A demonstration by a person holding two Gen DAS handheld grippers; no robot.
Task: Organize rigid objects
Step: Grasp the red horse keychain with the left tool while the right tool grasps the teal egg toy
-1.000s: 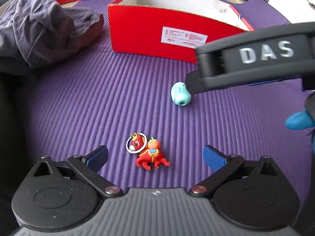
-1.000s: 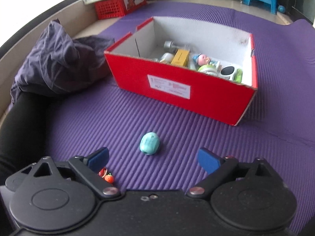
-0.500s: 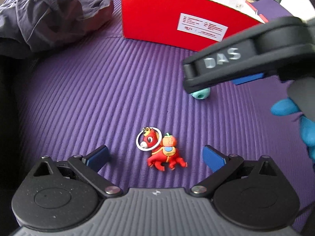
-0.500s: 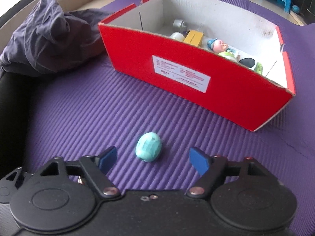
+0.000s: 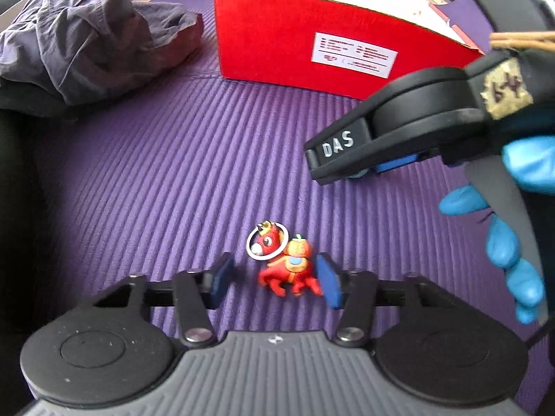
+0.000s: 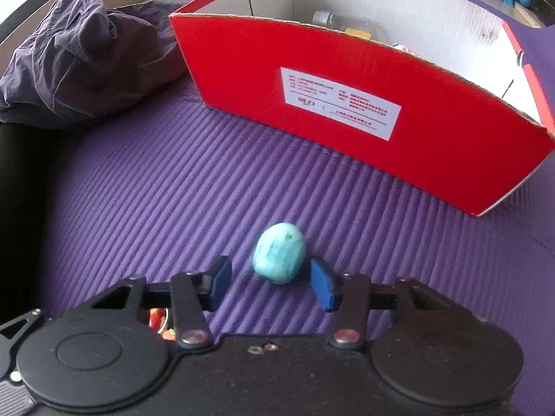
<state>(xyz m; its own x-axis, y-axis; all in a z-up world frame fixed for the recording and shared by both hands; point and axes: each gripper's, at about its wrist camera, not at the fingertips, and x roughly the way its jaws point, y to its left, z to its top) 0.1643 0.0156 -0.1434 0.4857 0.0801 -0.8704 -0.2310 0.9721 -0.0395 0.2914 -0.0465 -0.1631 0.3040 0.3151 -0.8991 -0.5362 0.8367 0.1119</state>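
A red toy horse keychain (image 5: 284, 267) with a metal ring lies on the purple mat (image 5: 173, 173) between the pads of my left gripper (image 5: 274, 275). Its jaws are closing; the right pad is at the horse's rear, the left pad still apart from it. A turquoise egg-shaped toy (image 6: 279, 258) lies between the pads of my right gripper (image 6: 272, 277), whose jaws are also closing, with small gaps on both sides. In the left wrist view that gripper's black finger (image 5: 340, 152) hides most of the egg.
A red cardboard box (image 6: 347, 121) with several items inside stands on the mat just beyond both toys. A crumpled grey cloth (image 5: 79, 41) lies at the left. A blue-gloved hand (image 5: 503, 242) holds the right gripper.
Both pairs of jaws have narrowed around their toys. The right gripper has come down over the egg. The left gripper has edged closer to the horse.
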